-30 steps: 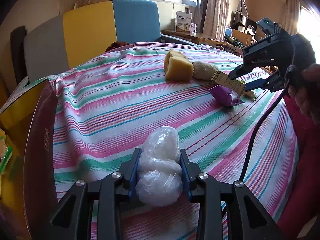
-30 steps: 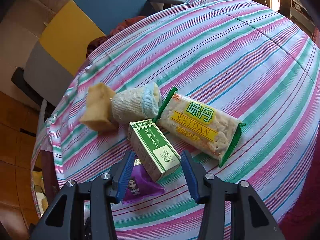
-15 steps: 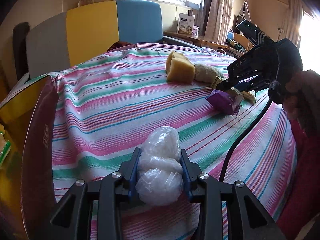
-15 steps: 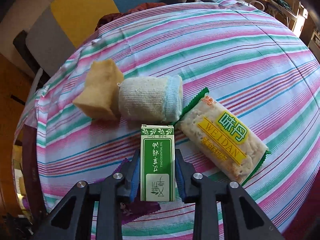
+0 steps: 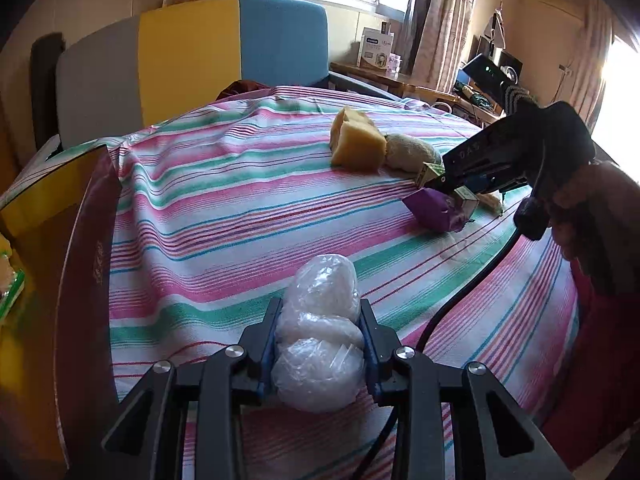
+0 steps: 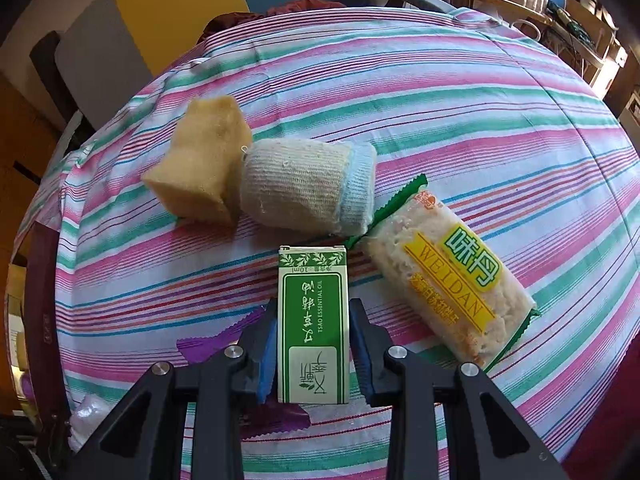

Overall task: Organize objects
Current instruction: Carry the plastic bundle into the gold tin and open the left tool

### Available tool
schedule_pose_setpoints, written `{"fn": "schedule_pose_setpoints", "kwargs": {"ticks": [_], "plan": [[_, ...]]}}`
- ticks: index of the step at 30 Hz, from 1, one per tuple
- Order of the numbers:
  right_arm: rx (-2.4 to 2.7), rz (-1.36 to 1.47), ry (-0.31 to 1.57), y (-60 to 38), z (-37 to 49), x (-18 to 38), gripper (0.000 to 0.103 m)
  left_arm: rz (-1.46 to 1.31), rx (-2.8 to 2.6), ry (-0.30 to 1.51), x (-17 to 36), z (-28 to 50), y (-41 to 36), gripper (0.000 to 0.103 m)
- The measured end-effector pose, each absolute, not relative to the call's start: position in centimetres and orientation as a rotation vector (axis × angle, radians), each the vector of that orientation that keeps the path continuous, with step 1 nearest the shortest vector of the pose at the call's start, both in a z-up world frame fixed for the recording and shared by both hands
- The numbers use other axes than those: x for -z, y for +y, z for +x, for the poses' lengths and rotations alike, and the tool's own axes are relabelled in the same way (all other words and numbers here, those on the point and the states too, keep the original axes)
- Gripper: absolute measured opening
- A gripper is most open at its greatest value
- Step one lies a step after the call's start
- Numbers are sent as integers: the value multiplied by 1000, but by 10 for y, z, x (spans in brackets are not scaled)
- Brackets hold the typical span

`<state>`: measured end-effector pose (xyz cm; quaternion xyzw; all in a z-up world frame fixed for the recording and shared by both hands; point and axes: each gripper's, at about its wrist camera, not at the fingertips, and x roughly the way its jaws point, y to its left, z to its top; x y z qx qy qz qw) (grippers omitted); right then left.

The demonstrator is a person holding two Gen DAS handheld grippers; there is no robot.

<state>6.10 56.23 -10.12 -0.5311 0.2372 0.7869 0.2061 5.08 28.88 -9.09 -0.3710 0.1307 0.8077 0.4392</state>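
Crinkly plastic bundle point(image 5: 318, 332) pinched; rectangular cardboard box point(image 6: 313, 326) clamped.

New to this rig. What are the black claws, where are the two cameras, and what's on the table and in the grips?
There is no robot here: a person holds one handheld two-finger claw in each hand. Each claw carries a fisheye camera looking forward along its own fingers, so each picture shows its claw at the bottom edge.

In the left wrist view, the left claw is shut on a clear plastic bag bundle. Further off you see the right claw from the side, with the person's hand behind it.

In the right wrist view, the right claw is shut on a green and white carton, marked essential oil.

On the striped tablecloth lie a yellow sponge, a rolled knit cloth, a Weidan snack pack and a purple sachet, partly under the carton.
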Motion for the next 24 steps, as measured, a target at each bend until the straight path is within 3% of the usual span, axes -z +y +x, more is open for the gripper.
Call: {"fn": "schedule_pose_setpoints", "kwargs": {"ticks": [6,11,24], "plan": [[-2196,-1492,597,560,57,101,31,-887,-2056,228,40,37,257,35],[-2195,-1499,563,559,56,101,31,-983,-2148,77,10,-26,203,36],[-2198,-1508,553,558,54,100,31,-1361,-2364,-154,49,-189,106,35]]}}
